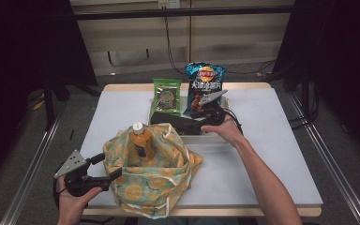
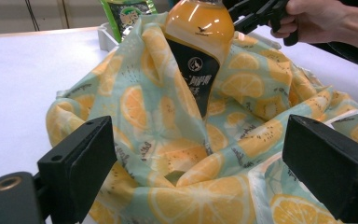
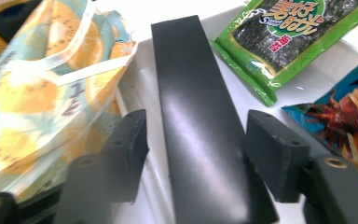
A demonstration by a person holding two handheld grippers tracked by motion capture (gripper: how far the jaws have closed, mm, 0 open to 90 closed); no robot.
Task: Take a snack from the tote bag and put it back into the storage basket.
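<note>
Juice bottle [image 1: 141,136] upright inside orange-print cloth bag [image 1: 159,180]; tray [image 1: 213,137] holding one seaweed packet [image 1: 167,96], one chip bag [image 1: 205,86], one black box [image 3: 200,135]. Left gripper [image 1: 107,169] wide, empty; right gripper [image 3: 193,154] straddling box, pads apart from it.

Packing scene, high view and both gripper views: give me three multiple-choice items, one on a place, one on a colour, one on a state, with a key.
1. Where does the orange bottle stand?
A. inside the citrus-print bag
B. in the white tray
C. on the floor

2. What colour is the seaweed packet?
A. red
B. green
C. white

3. How does the right gripper stand to the black box?
A. jaws either side of it, gaps showing at the pads
B. far off, nothing between the jaws
C. box lifted high above the table

Key: 1 A, bag cloth surrounds the bottle in the left gripper view. 2 B, green wrapper in the high view. 3 A, the right gripper view shows the box between spread jaws.
</note>
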